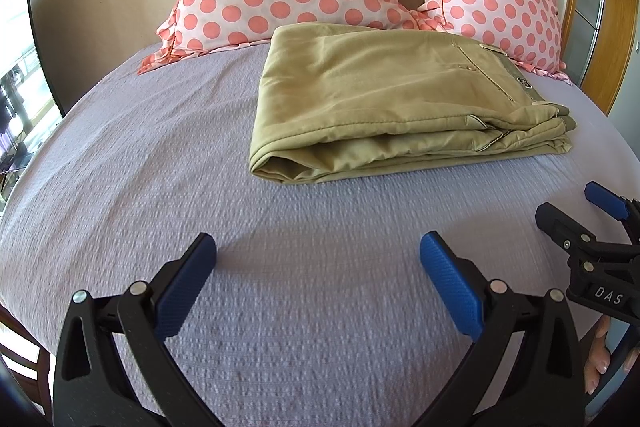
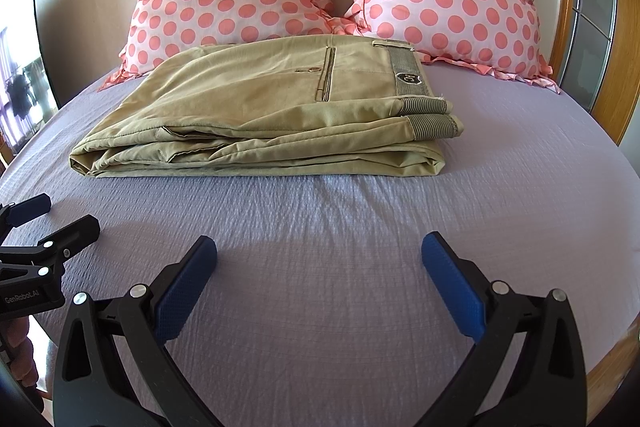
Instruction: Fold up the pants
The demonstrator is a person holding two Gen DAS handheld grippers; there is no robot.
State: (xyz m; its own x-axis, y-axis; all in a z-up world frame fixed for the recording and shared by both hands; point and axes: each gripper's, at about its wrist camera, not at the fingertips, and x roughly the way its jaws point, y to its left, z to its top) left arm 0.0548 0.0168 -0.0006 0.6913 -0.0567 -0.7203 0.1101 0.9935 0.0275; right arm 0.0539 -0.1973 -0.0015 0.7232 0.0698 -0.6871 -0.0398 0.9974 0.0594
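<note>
The khaki cotton pants (image 2: pixel 256 111) lie folded in a thick rectangle on the crinkled lilac bed (image 2: pixel 340 267); left tool (image 1: pixel 318 259) and right tool (image 2: pixel 319 259) both gape wide, empty.

The right gripper (image 1: pixel 560 211), seen from the left wrist camera, carries the white letters "DAS" on its black body. The left gripper (image 2: pixel 60 215), seen from the right wrist camera, reads "GenRobot.AI". The badge (image 2: pixel 407 79) on the pants (image 2: pixel 256 115) waistband is illegible.

The left gripper (image 1: pixel 318 267) and right gripper (image 2: pixel 319 267) hover side by side, jaws spread wide, holding nothing.
</note>
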